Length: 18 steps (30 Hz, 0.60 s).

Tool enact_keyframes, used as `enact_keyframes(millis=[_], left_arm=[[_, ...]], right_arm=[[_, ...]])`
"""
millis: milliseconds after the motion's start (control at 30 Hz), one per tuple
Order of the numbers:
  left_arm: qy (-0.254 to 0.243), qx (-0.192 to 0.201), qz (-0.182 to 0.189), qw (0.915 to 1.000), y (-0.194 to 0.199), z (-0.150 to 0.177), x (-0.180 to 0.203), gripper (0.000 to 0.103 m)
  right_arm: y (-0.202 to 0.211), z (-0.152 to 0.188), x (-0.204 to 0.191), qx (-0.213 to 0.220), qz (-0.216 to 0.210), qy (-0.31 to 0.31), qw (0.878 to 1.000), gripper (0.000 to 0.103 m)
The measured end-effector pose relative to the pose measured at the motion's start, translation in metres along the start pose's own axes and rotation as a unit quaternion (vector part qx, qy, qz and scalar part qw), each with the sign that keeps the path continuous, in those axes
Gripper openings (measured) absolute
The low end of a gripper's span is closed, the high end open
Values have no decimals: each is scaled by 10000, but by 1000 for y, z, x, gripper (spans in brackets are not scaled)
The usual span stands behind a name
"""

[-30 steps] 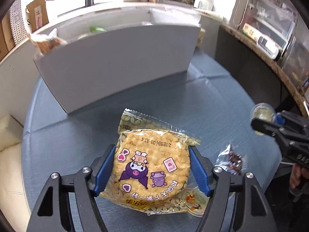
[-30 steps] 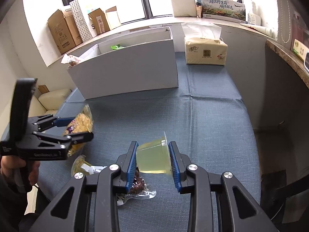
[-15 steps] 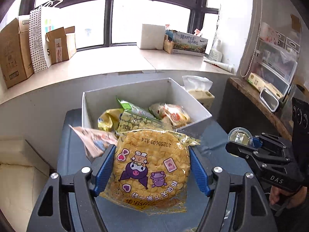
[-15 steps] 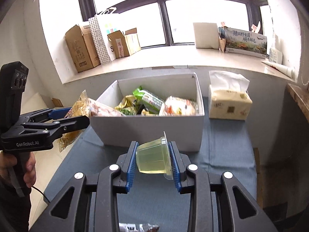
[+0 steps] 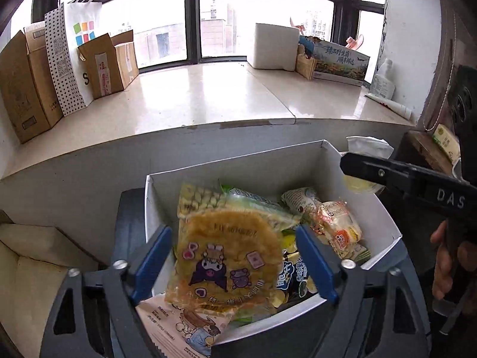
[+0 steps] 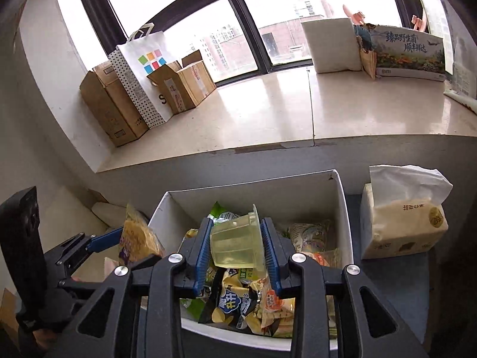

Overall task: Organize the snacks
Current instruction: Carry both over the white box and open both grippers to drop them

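- Left wrist view: left tongs (image 5: 235, 264) now above the white box (image 5: 387, 223), raised from the worktop; jaws just opened wide, clear of the rice cracker pack (image 5: 226, 256), which hangs between them over the box. Release into the box judged under way.
- Right wrist view: right tongs (image 6: 237, 250) likewise brought over the box (image 6: 342, 208); jaws just widening, jelly cup (image 6: 237, 243) tilted between them, grip uncertain.
- Box already holding several snack packs.

A yellow rice-cracker packet (image 5: 226, 256) with a cartoon print and a tilted clear jelly cup (image 6: 237, 243) hang over the white box (image 6: 342, 208) heaped with snack packets.
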<state>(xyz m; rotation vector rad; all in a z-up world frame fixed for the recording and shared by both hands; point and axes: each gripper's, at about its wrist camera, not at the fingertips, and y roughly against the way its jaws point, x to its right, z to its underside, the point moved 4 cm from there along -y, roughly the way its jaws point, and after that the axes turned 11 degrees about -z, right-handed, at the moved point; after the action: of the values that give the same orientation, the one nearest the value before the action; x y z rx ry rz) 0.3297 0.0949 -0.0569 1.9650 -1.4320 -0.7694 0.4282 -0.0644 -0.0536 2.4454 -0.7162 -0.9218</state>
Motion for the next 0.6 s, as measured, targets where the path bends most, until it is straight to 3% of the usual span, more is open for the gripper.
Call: enact_keyframes(millis=[33,67,100,267,600], left_arm=[[7,26,-12,10000,-1,3,0,103],[2,69,-48,10000,-1,5,-2,103],[2,58,-61,10000,-3,7,-3,103],[86,-123,59,9999,-11,15,-4,103],[23,83,210,9997,23,24,2,103]], right_arm=[[-4,-2,3,-28,96,-30,9999,87],[-5,-4,5,18,141,-73,9999,98],[-4,-4,8,65,164,-139,9997,103],[0,1,10,115,270,-161,9994,103],[20,14,-4,185,262,5,9995,103]])
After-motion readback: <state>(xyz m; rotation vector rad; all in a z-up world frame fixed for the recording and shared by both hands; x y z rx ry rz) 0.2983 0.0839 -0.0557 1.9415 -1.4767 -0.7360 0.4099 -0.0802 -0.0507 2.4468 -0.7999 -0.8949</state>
